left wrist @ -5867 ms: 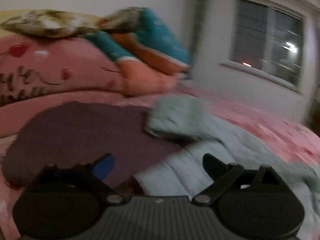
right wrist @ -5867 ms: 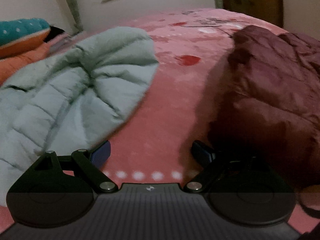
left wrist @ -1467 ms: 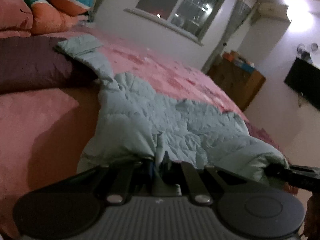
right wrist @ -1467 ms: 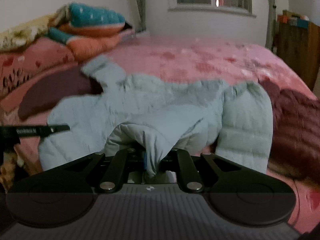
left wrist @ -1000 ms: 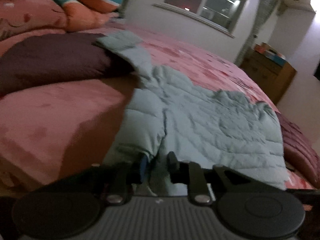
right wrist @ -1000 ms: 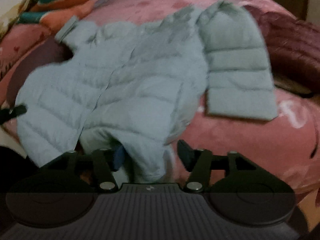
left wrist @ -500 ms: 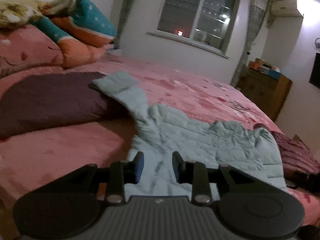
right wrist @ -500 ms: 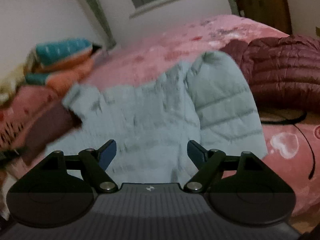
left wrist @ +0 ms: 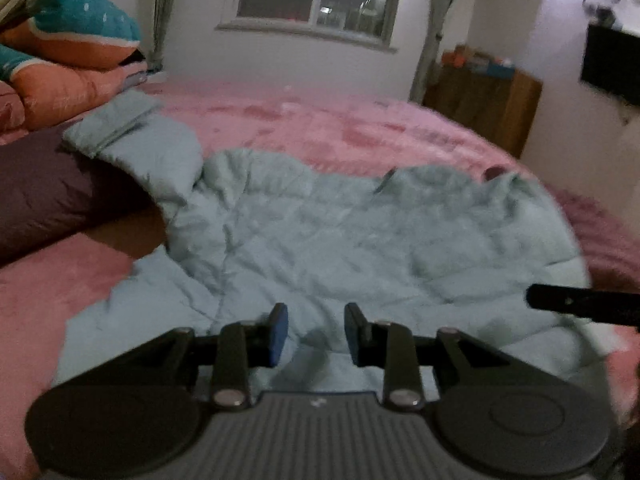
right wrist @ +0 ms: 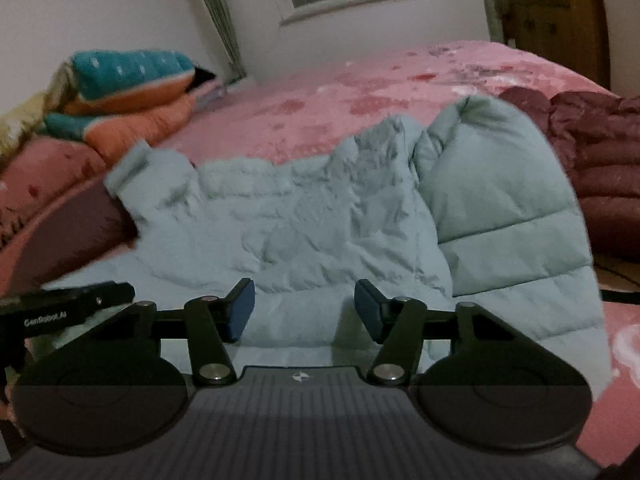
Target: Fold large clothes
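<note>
A pale blue-green puffer jacket (left wrist: 320, 232) lies spread flat on the pink bed (left wrist: 328, 128). One sleeve (left wrist: 136, 140) reaches up to the left; the other sleeve (right wrist: 504, 216) is folded down along the right side. My left gripper (left wrist: 316, 332) hovers just above the jacket's near hem, its jaws a little apart with nothing pinched. My right gripper (right wrist: 305, 314) hangs over the same hem further right; its jaws are closing and no fabric is between the pads. Each gripper shows at the edge of the other's view: the right gripper (left wrist: 580, 306) and the left gripper (right wrist: 80, 304).
A dark purple garment (left wrist: 52, 200) lies left of the jacket, partly under its sleeve. A maroon puffer jacket (right wrist: 600, 152) is bunched at the right. Orange and teal quilts (left wrist: 72, 40) are stacked at the bed's head. A wooden cabinet (left wrist: 488, 96) stands beyond the bed.
Both grippers let go of the jacket's hem, which dropped flat on the bed. The left gripper has since come lower and closer over the jacket. The right jaws opened wide, then narrowed.
</note>
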